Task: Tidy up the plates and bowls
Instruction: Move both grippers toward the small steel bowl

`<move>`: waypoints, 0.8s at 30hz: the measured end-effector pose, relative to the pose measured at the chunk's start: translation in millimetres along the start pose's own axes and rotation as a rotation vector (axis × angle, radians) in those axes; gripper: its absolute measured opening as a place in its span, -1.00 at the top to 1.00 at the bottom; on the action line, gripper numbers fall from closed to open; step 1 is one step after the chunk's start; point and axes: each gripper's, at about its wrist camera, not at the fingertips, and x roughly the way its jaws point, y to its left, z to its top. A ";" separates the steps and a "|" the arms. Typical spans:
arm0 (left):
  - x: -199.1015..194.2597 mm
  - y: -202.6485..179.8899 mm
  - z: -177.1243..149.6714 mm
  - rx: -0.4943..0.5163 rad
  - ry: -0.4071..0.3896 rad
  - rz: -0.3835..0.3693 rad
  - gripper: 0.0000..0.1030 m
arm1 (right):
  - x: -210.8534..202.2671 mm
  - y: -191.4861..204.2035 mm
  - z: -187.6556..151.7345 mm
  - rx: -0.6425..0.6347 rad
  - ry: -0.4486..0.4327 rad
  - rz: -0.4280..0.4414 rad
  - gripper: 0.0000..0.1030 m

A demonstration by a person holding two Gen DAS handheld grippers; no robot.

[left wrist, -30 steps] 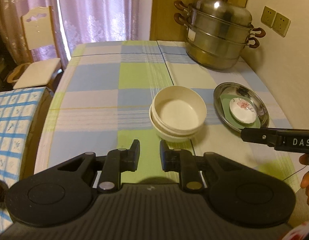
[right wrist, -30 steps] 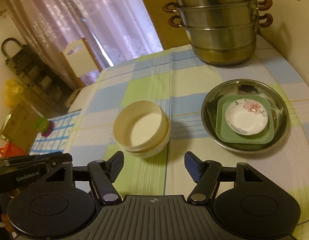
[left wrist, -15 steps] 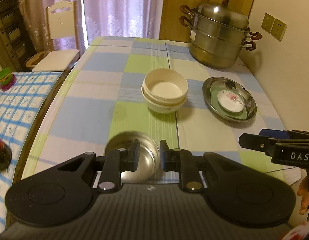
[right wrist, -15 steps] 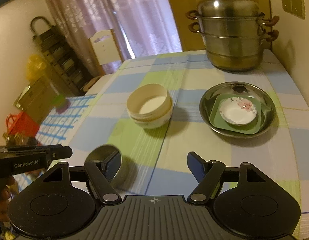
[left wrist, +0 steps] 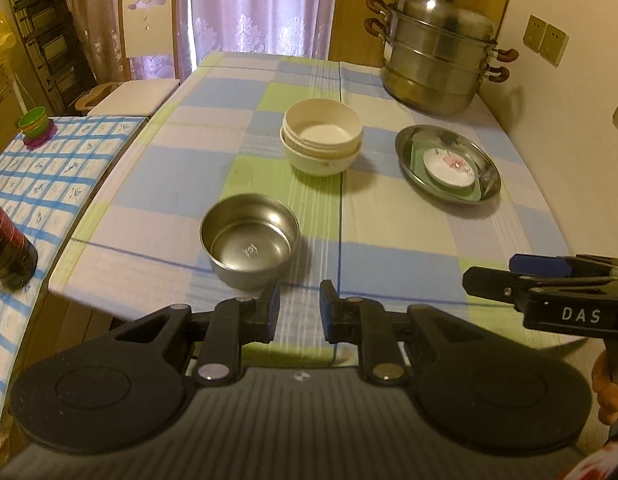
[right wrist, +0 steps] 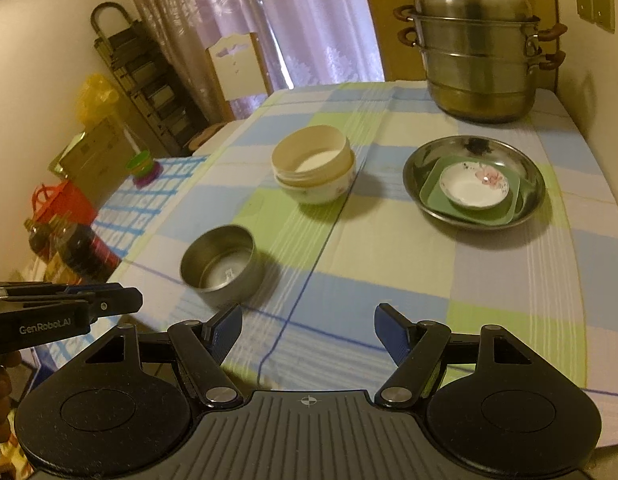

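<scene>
Firstly, left wrist view. Left gripper (left wrist: 296, 306): jaws parted by a narrow gap, holding nothing, poised over the near edge of the worktop (left wrist: 421, 220), which is covered in a blue, green and white checked cloth. Steel bowl (left wrist: 250, 240): upright, empty, just beyond the jaws and slightly left. Cream bowls (left wrist: 321, 136): nested stack, mid-worktop, well apart from the steel bowl. Steel plate (left wrist: 448, 162): right of the stack, carrying a green square plate (left wrist: 419, 156) with a small white flowered dish (left wrist: 449, 164) on top. Steamer pot (left wrist: 437, 48): tiered, lidded, at the far right corner by the wall. Right gripper (left wrist: 489, 276): seen side-on at the right margin; from this angle its jaw spacing is hard to judge. Side table with blue grid cloth (left wrist: 49, 172): to the left, bearing a dark bottle (left wrist: 9, 248) and stacked green cups (left wrist: 34, 122). White chair (left wrist: 143, 60): behind, by the curtain.

Next, right wrist view. Right gripper (right wrist: 308, 332): jaws spread wide, released, nothing between them, above the near worktop edge (right wrist: 509, 280). Steel bowl (right wrist: 219, 266): ahead and left of the left-hand jaw. Cream bowls (right wrist: 313, 166), steel plate (right wrist: 475, 182) with its stacked contents, and steamer pot (right wrist: 479, 52): arranged as above. Left gripper (right wrist: 121, 300): side-on at the left margin. Shown only here: a folded dark rack (right wrist: 145, 76) against the wall, a yellow bag (right wrist: 95, 94) and a red basket (right wrist: 65, 204).
</scene>
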 end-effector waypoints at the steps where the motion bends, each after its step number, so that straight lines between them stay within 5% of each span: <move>1: -1.1 -1.5 -2.7 0.001 0.002 0.002 0.64 | -0.3 0.8 -2.9 -0.004 0.005 0.002 -0.42; 24: -7.2 4.8 -27.8 0.008 0.029 -0.010 0.64 | 2.6 17.8 -27.0 -0.036 0.057 -0.018 -0.42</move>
